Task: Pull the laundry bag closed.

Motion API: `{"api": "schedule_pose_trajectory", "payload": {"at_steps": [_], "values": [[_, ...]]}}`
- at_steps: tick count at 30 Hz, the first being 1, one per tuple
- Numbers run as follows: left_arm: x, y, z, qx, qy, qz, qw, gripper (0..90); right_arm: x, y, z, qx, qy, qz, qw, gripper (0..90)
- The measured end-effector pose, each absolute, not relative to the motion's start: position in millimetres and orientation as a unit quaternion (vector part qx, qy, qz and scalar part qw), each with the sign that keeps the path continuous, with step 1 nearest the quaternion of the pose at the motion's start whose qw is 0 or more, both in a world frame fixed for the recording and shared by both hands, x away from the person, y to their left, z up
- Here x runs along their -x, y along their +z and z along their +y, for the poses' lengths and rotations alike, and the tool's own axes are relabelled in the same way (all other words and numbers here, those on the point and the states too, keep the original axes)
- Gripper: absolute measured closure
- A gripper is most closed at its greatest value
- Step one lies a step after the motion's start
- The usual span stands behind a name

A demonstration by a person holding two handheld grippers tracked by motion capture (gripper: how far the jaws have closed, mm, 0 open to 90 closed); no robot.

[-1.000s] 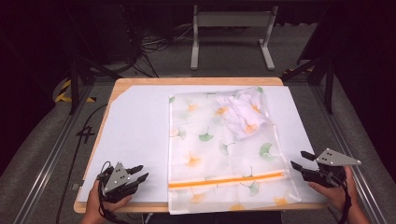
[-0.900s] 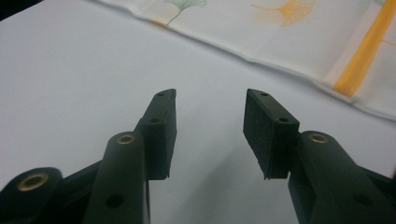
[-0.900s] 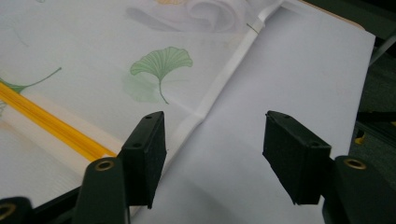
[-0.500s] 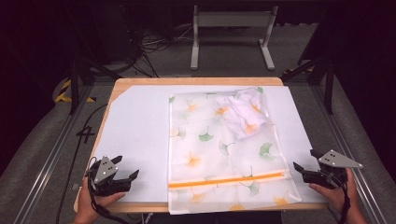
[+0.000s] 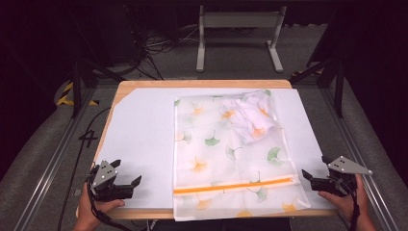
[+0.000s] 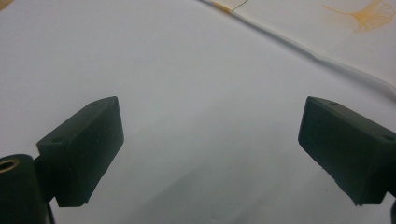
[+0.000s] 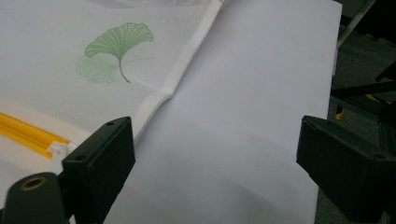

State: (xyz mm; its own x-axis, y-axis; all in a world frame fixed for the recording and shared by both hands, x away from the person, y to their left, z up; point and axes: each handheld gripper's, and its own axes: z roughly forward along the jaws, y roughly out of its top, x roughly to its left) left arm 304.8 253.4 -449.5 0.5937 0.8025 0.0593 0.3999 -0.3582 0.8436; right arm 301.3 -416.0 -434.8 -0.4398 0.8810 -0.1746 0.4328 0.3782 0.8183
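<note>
White mesh bag (image 5: 231,159) lies flat between both open tools.

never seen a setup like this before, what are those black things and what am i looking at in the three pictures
A person sits at a wooden table and holds hand tongs in each hand: the left tongs and the right tongs. One picture looks down from above. The other two come from small cameras riding on each tool, so the black blocks at the bottom are its own jaws. A white sheet covers the table, and on it lies a see-through bag printed with leaves, with an orange zipper and a cloth inside. Both tongs are open, holding nothing.
</note>
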Motion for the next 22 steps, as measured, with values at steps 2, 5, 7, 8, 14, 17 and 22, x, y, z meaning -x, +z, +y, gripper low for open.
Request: {"api": "schedule_pose_trajectory", "payload": {"at_steps": [2,5,7,8,14,17,22], "values": [[-305,-449,253,-0.786,0.239,0.380,0.425,7.7,-301,-435,-415,-0.426,0.354,0.769,0.319,12.5],[-305,-448,252,-0.788,0.240,0.378,0.422,7.7,-300,-434,-415,-0.424,0.355,0.769,0.322,12.4],[-306,-448,252,-0.791,0.241,0.374,0.420,7.7,-299,-435,-413,-0.421,0.349,0.772,0.324,12.4],[-306,-449,250,-0.789,0.238,0.376,0.424,7.6,-299,-435,-412,-0.421,0.346,0.772,0.325,12.4],[-305,-447,249,-0.789,0.237,0.372,0.427,7.7,-297,-433,-413,-0.420,0.359,0.767,0.326,12.2],[-306,-446,247,-0.792,0.239,0.367,0.426,7.7,-296,-432,-413,-0.418,0.357,0.768,0.329,12.2],[-306,-445,243,-0.794,0.236,0.365,0.426,7.7,-296,-432,-413,-0.418,0.357,0.767,0.330,12.2]]}}
